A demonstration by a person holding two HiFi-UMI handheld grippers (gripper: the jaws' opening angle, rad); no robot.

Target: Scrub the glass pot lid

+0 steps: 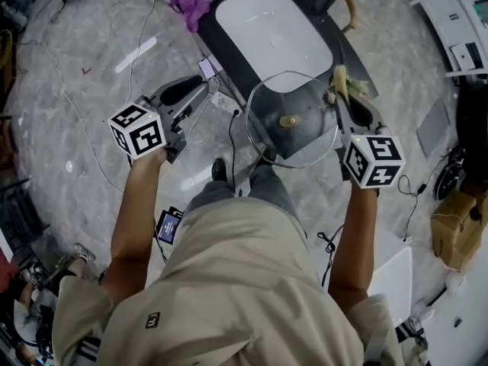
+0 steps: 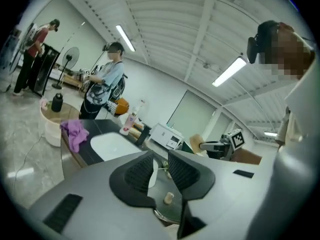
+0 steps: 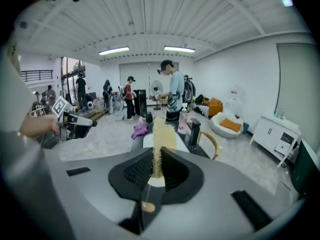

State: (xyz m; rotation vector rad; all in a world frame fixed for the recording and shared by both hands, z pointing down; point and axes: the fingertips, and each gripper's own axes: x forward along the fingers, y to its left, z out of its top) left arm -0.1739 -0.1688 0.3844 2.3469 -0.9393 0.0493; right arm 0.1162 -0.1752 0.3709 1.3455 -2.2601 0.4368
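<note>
We stood on a grey marbled floor beside a dark counter. A white sink basin was set into it, and a purple cloth lay at its far end. Overhead ran a ribbed white ceiling with strip lights, and several people stood further back in the room.

The glass pot lid sat between our two grippers, on the near side of the basin, with its knob facing up at us. Our right gripper was clenched on a pale loofah scrubber by the lid's right rim. Our left gripper had its jaws partly apart — the pads pressed on nothing we could make out, and the lid lay just beyond them.

We could not tell what carried the lid. In both gripper views the gripper bodies cut off most of its rim — only the knob and a patch of glass showed.
</note>
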